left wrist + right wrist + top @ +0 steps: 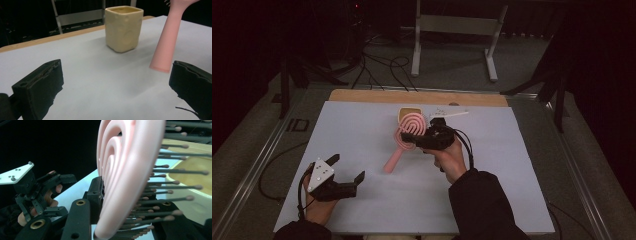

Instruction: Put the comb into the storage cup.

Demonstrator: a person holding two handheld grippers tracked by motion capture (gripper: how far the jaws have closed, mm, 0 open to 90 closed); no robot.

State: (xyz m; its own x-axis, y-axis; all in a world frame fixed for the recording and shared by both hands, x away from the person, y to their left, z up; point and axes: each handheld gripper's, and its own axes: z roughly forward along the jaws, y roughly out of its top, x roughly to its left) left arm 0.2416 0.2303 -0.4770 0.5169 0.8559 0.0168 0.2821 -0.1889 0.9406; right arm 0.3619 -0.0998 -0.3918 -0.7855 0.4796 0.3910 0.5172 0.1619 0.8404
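Hairbrush (pixel 404 137) sits at centre frame, head clamped in our right gripper (pixel 424 140) beside the cup (pixel 408 114); left gripper (pixel 347 172), lower left, gapes empty. We keep the clamp firm.

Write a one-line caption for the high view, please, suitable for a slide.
Right gripper clamps a pink hairbrush by its head beside a cream cup; left gripper waits open.

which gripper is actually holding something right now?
The right gripper: its jaws are clamped on the head of the pink hairbrush, held over the table beside the yellow cup. The left gripper stands open, with nothing between its jaws.
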